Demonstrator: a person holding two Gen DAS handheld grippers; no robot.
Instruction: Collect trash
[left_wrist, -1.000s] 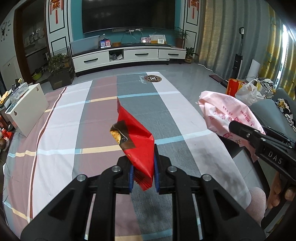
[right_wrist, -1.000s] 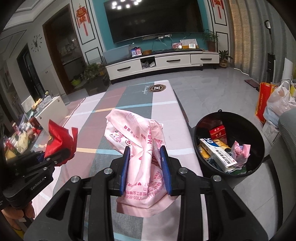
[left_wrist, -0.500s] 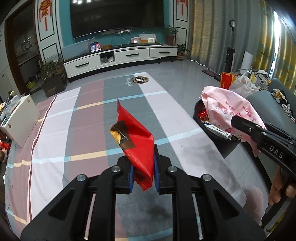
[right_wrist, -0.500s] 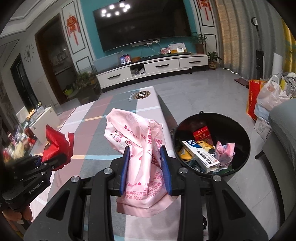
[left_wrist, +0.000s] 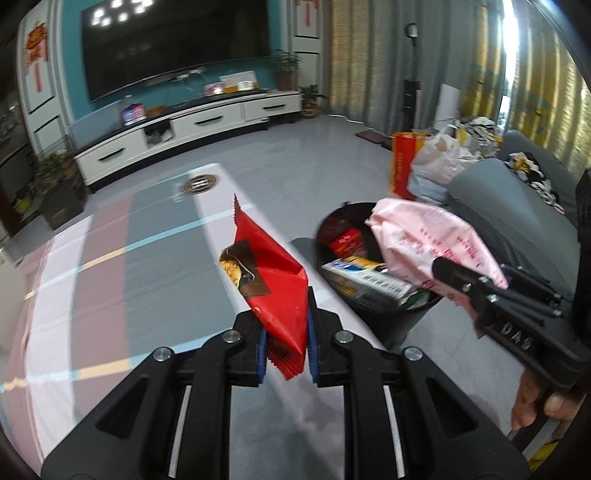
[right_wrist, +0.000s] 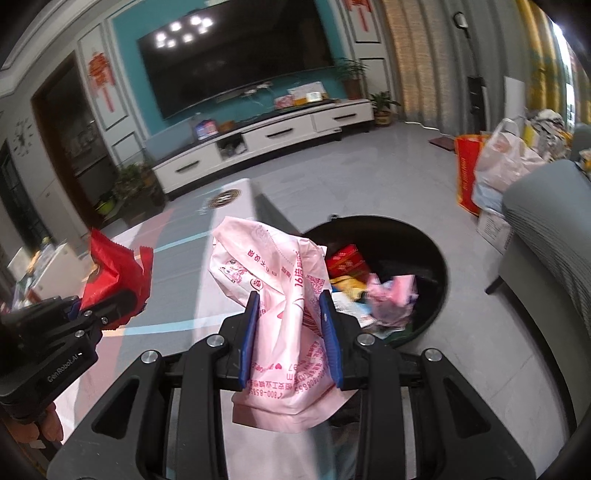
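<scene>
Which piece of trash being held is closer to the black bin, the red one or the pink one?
The pink bag, held by the right gripper. It hangs right by the black bin, while the red wrapper in the left gripper sits farther off, over the table.

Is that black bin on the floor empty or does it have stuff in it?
Partly filled: the black bin holds a red box, a barcoded carton and crumpled wrappers.

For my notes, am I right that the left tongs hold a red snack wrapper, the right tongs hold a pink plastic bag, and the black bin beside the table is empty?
Not quite: the black bin already holds boxes and wrappers, as the right wrist view shows. The rest stands: left tongs grip the red snack wrapper, right tongs the pink plastic bag.
</scene>
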